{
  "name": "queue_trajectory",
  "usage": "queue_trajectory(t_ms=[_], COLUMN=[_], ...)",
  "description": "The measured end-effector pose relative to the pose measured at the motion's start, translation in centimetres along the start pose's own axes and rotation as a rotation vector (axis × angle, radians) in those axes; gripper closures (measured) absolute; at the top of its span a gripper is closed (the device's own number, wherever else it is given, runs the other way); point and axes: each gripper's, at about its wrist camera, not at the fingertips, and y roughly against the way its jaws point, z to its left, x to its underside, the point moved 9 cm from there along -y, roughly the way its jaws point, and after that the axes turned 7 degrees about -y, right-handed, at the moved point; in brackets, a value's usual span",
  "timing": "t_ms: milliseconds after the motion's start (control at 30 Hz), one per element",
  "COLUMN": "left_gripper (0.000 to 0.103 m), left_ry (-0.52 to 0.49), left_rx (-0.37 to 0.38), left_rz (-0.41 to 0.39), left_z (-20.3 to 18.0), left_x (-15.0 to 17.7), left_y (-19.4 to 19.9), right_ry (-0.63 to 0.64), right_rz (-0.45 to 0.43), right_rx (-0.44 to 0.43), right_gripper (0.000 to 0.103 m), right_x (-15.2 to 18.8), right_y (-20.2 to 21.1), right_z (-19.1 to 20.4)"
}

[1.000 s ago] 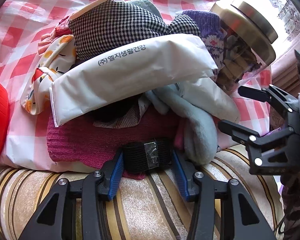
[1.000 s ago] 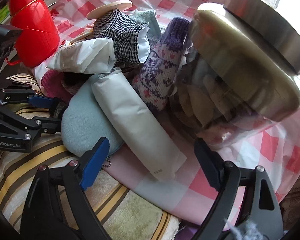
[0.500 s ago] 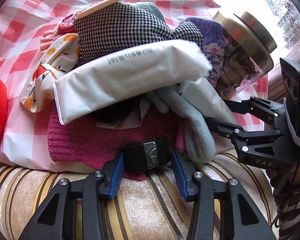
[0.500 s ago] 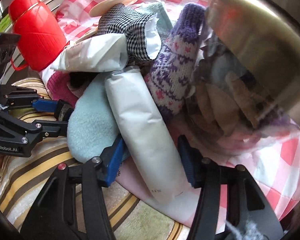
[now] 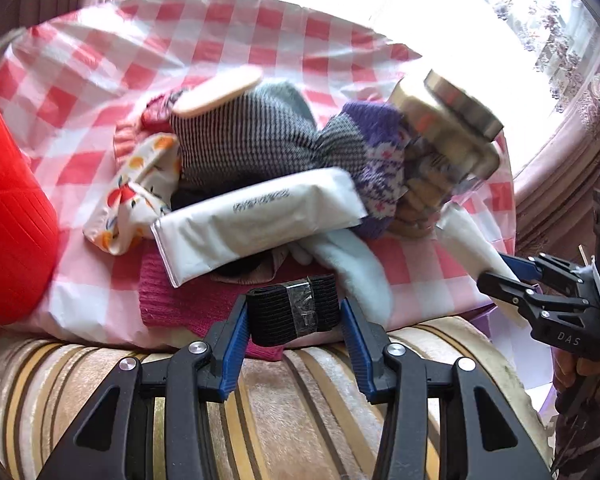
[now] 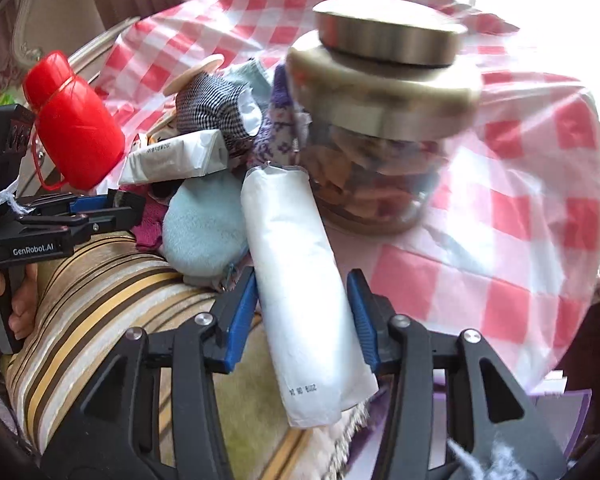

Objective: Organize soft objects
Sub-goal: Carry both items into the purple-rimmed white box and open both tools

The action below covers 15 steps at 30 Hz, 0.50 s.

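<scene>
The left gripper (image 5: 294, 314) is pinching a black roll (image 5: 293, 309); the right gripper (image 6: 302, 312) is closing around a white packet (image 6: 300, 280) at the pile's (image 5: 240, 184) edge. Most soft things are awaiting sorting.

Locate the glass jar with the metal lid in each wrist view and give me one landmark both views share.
Left wrist view: the glass jar lies tilted at upper right, beside the purple knit sock.
Right wrist view: the jar fills the upper centre, upright on the checked cloth, just behind the white packet between the right gripper's fingers.
Shared landmark: the red container.
</scene>
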Motion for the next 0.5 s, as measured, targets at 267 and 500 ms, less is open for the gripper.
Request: queue_trajectory(t_ms=[267,500], left_gripper=[0.057,0.057], left_ry=[-0.105,-0.265], left_rx=[0.069,0.162], left_rz=[-0.050,-0.033], left_z=[-6.9,-16.0], left_x=[-0.9,-0.1], left_y=[3.0,2.6], right_ry=[-0.136,-0.261], right_rz=[-0.087,-0.105], right_rx=[0.065,0.208], right_gripper=[0.053,0.053], right_x=[3.2,8.6], right_y=[6.7,11.3], right_z=[-4.1,-10.9])
